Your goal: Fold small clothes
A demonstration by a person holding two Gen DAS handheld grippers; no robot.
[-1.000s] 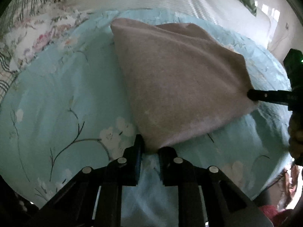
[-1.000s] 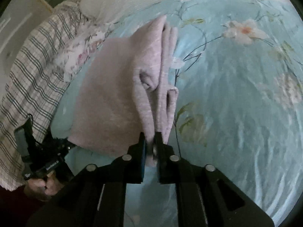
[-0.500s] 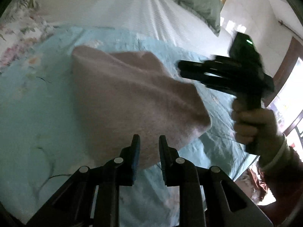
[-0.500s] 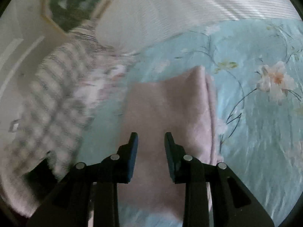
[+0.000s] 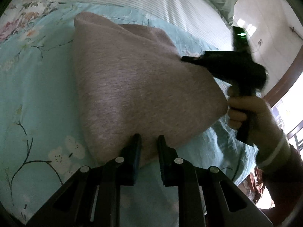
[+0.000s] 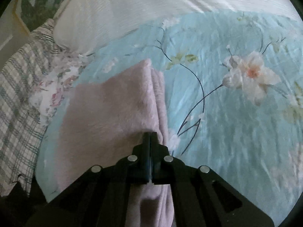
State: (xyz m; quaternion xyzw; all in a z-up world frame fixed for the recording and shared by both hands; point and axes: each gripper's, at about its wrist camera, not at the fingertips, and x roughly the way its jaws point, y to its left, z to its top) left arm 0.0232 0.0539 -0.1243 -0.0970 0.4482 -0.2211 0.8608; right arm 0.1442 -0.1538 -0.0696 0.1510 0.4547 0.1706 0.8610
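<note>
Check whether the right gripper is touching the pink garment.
Cannot tell. In the right wrist view the right gripper is shut over the pink garment, but neither view plainly shows contact or a gap.

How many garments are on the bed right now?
1. A folded pink fuzzy garment lies on the light-blue floral bedspread, seen in both wrist views. Others may lie outside the views.

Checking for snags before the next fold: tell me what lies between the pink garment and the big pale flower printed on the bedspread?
Nothing loose: in the right wrist view only bare blue bedspread with printed stems separates the pink garment from the flower.
</note>
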